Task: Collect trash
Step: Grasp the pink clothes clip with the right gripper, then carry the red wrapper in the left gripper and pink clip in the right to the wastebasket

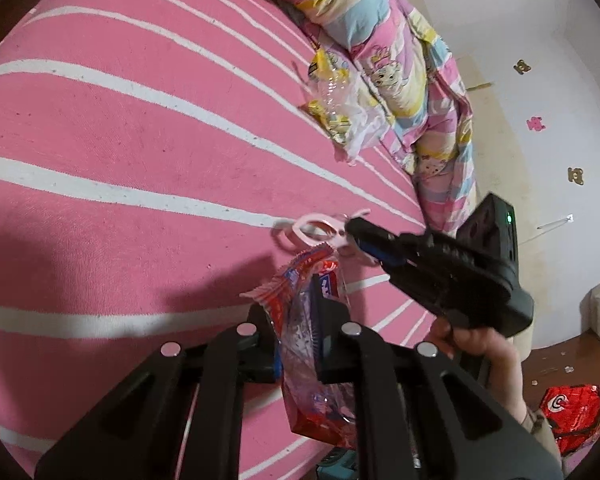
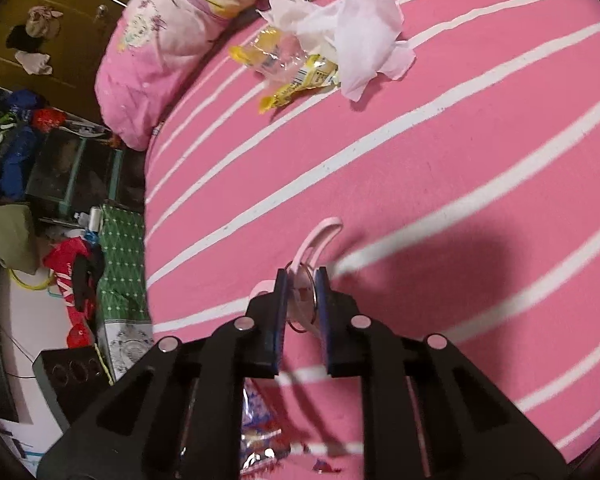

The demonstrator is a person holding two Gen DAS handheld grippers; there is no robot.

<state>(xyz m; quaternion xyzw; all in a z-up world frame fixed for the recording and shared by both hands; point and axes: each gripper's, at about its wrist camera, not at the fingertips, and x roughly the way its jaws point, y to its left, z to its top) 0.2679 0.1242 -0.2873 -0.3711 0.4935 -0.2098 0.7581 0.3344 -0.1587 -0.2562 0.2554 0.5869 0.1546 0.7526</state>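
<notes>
My left gripper (image 1: 296, 308) is shut on a red and blue snack wrapper (image 1: 304, 364), which hangs between its fingers above the pink striped bed (image 1: 140, 140). The wrapper's shiny end (image 2: 260, 432) also shows low in the right wrist view. My right gripper (image 2: 302, 280) points down at the sheet (image 2: 420, 160), shut on a pink plastic frame that looks like glasses (image 2: 320, 236), a clear round lens between the pads. From the left wrist view that gripper (image 1: 356, 232) holds the pink glasses (image 1: 316, 228) just beyond the wrapper. A yellow wrapper (image 2: 292, 68) and crumpled white tissue (image 2: 364, 40) lie farther up the bed.
A pastel cartoon quilt (image 1: 400, 60) and a pink pillow (image 2: 152, 60) lie along the bed's far side. The yellow wrapper (image 1: 328, 108) sits against the quilt. A red bag (image 1: 572, 408) lies on the floor. Bedside clutter and a green cloth (image 2: 120, 248) crowd the bed's left edge.
</notes>
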